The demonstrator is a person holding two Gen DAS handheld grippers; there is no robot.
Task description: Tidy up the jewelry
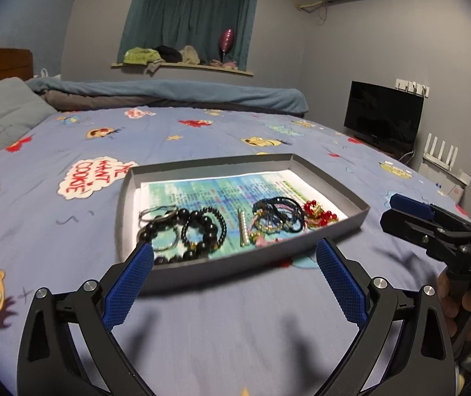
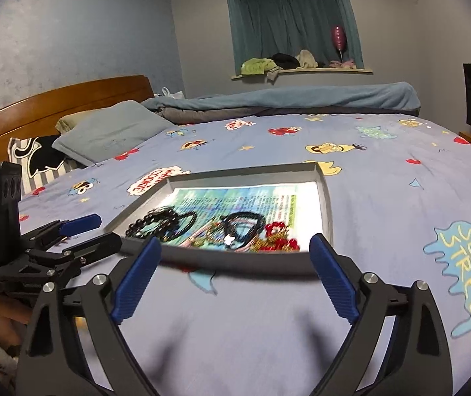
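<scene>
Jewelry [image 1: 222, 221] all inside grey tray [image 1: 361, 206] on bed [image 1: 235, 330], grouped by kind. My left hand-held gripper [image 1: 235, 280] and right hand-held gripper [image 2: 235, 275] wide, empty, at tray's 6 o'clock. Little left, I judge.

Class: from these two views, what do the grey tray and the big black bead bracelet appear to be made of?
Grey tray: probably cardboard, matte; thin folded walls with sharp corners. Black bead bracelet: glossy round beads with highlights, perhaps polished stone, glass or plastic; the look cannot settle which.
</scene>
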